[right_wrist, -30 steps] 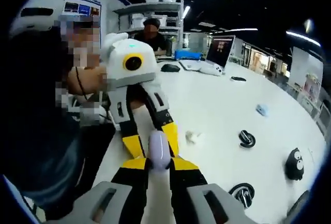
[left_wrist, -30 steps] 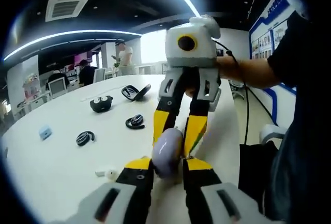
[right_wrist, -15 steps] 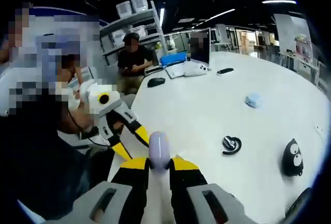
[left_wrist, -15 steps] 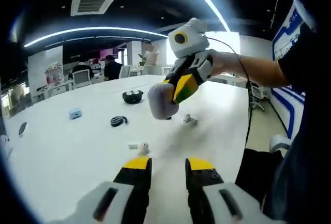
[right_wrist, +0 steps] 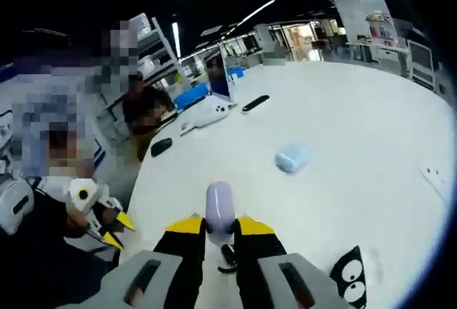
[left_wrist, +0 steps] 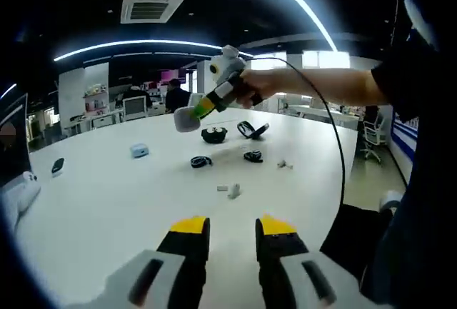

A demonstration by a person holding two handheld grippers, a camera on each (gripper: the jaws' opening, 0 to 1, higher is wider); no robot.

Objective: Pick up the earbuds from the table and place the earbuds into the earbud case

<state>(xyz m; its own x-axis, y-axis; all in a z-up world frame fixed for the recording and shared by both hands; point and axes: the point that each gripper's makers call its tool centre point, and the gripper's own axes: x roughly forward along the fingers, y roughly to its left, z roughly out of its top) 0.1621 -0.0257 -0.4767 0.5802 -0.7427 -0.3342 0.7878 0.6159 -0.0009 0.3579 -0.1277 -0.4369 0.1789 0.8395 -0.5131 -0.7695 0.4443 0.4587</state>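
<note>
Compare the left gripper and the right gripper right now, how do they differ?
The left gripper is empty with its jaws apart, while the right gripper is shut on a pale lilac earbud case. The left gripper is low over the white table; the right gripper is raised above it. Both have yellow-tipped black jaws.

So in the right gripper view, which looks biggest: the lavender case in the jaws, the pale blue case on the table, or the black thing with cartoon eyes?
1. Lavender case, though it is nearest the camera.
2. Black cartoon-eyed case, partly cut off.
3. Pale blue case, farther away, so unsure.
</note>
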